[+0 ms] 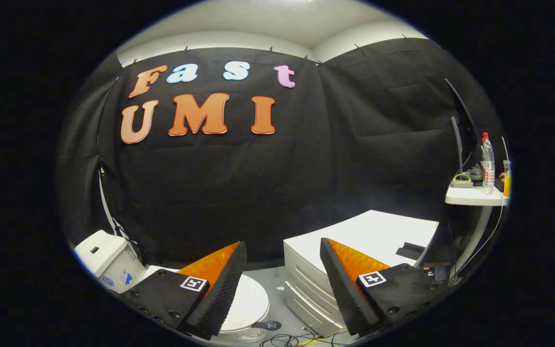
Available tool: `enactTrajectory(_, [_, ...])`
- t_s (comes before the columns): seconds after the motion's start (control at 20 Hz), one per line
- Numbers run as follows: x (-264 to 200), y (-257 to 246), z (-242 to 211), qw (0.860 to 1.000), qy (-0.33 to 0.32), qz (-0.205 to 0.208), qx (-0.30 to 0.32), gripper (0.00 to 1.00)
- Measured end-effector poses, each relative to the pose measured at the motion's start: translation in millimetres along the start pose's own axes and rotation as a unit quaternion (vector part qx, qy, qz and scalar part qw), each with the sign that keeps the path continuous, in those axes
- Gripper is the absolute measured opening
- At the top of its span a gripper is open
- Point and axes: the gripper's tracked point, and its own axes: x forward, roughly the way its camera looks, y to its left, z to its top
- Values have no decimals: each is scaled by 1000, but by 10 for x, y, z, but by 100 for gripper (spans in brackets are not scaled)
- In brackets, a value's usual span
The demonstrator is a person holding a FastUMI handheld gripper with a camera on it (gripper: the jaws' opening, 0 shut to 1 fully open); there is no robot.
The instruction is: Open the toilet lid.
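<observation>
A white toilet stands low on the left, its tank (106, 258) against the black cloth wall. The closed white lid (251, 301) lies flat, partly hidden behind my left finger (219, 284). My gripper (283, 248) hangs well above the floor, open, with a wide gap and nothing between its fingers. The right finger (342, 284) crosses in front of the white drawer cabinet. The lid lies below and beyond the left fingertip, apart from it.
A white drawer cabinet (316, 270) stands right of the toilet with a dark flat object (410, 250) on top. Cables (287, 340) and a small black device (266, 325) lie on the grey floor. A side table (472, 195) at far right holds a bottle (487, 164).
</observation>
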Motion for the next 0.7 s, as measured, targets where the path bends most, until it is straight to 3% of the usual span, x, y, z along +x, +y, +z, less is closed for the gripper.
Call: enactTrajectory(0.7, [194, -37, -1567, 994, 85, 5, 65, 98])
